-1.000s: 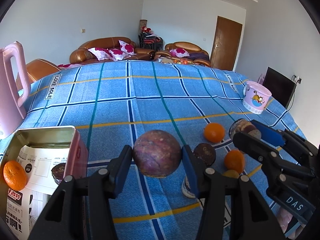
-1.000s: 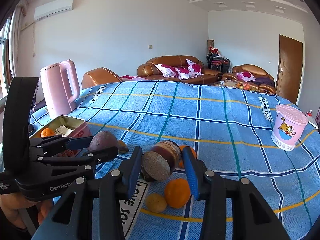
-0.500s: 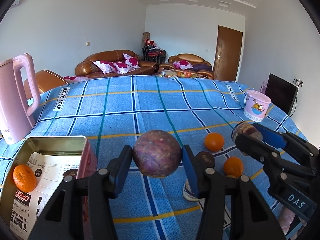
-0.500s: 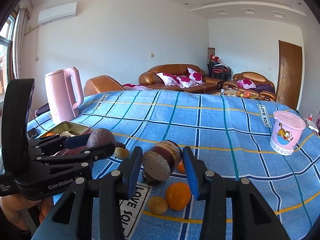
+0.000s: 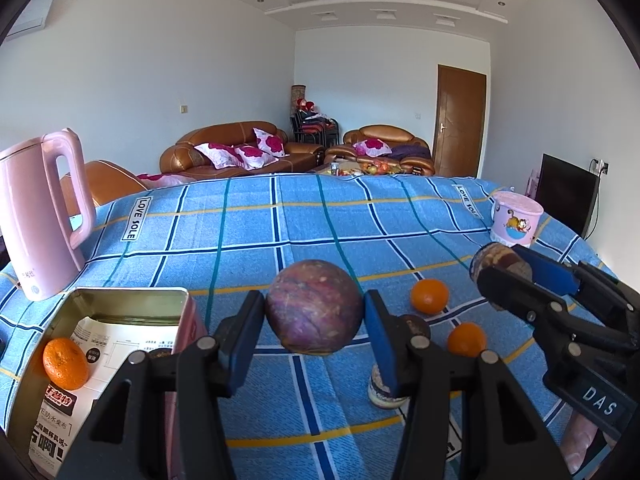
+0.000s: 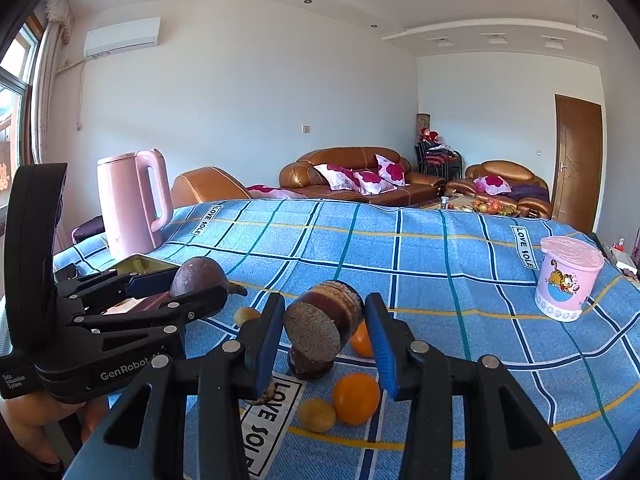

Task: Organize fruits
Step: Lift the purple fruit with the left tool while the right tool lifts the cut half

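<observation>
My left gripper point(image 5: 315, 312) is shut on a round purple passion fruit point(image 5: 314, 306) and holds it above the blue checked cloth, just right of an open tin box point(image 5: 128, 300). One orange point(image 5: 65, 363) lies in the tin. My right gripper point(image 6: 325, 330) is shut on a brown cut-ended fruit point(image 6: 325, 326) held above the cloth; it also shows in the left wrist view point(image 5: 498, 262). Two oranges point(image 5: 429, 296) point(image 5: 466, 338) and a dark fruit point(image 5: 416, 326) lie on the cloth. The right wrist view shows an orange point(image 6: 356, 398) and a small yellow fruit point(image 6: 317, 415).
A pink kettle point(image 5: 38, 220) stands at the left behind the tin. A pink cartoon tub point(image 5: 516, 220) stands at the right edge of the table. A small jar point(image 5: 384, 388) stands under my left gripper's right finger. Sofas stand beyond the table.
Both grippers have risen and tilted up with their fruits still held. More of the room and kettle shows now. The fruits on the cloth have not moved.
</observation>
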Motion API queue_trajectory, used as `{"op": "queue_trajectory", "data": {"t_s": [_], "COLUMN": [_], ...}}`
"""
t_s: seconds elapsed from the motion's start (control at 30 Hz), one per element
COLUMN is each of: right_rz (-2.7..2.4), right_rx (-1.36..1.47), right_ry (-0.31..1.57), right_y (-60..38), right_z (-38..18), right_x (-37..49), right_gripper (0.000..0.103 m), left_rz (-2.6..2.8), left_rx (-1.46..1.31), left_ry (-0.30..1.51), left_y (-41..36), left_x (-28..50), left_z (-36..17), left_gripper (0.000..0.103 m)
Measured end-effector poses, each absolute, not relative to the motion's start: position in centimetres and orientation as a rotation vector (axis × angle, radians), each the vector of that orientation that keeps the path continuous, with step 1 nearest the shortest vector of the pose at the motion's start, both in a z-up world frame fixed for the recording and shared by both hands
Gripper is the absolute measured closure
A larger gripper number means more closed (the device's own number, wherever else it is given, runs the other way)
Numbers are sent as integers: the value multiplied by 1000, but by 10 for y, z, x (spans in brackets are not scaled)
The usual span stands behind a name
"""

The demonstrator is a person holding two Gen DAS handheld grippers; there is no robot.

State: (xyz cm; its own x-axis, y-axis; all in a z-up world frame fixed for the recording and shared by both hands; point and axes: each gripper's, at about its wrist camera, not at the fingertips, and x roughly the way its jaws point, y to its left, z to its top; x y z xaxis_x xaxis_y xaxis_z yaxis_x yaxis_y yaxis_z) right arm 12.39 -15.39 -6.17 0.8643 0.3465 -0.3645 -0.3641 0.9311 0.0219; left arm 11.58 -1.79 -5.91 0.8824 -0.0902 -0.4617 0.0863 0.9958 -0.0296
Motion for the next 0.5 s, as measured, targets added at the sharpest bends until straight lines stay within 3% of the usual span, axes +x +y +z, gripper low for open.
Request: {"op": "queue_trajectory", "data": {"t_s": [0.5], "right_rz": [379], "right_rx": [-48], "right_ry": [308], "right_y": [-158], "right_z": [-59], "right_x": [112], "right_gripper": [59], "left_rz": [-70], "left_rx": [0], "left_ry": [408], "left_y": [-18], "left_x": [103], "left_z": [-55], "left_gripper": [50]}}
